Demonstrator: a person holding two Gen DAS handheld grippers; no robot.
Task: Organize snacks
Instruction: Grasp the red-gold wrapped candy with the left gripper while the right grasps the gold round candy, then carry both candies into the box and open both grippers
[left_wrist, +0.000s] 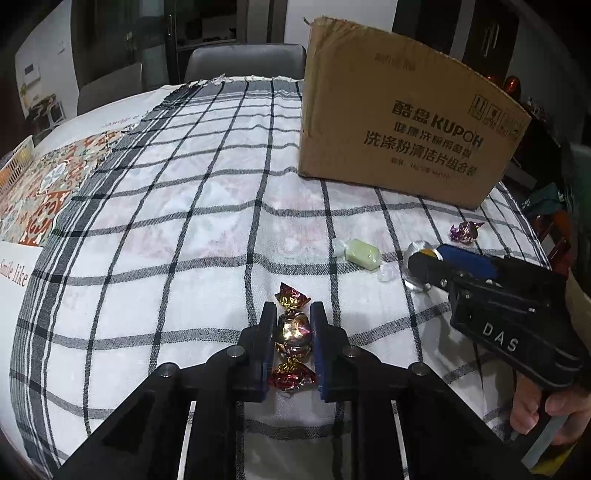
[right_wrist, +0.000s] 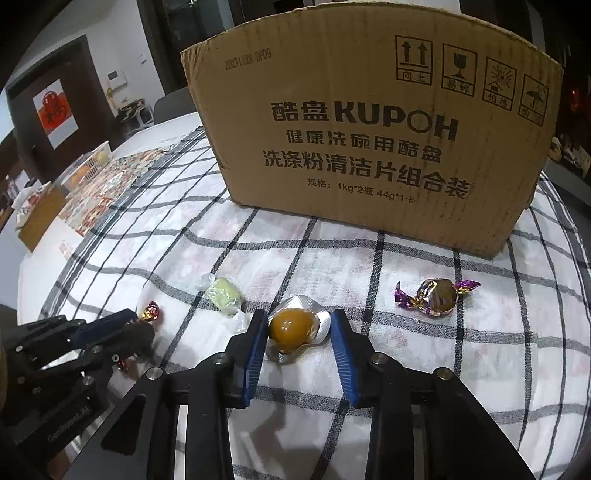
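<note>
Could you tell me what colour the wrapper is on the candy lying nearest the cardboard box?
Purple and silver foil candy, clearest in the right wrist view.

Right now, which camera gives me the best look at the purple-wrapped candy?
The right wrist view: the purple-wrapped candy lies whole and unobstructed on the checked cloth, right of the right gripper and in front of the cardboard box. The left wrist view shows it only small and distorted near the frame's edge.

checked cloth (left_wrist: 207, 206); patterned mat (left_wrist: 48, 188), white basket (right_wrist: 86, 164)
</note>
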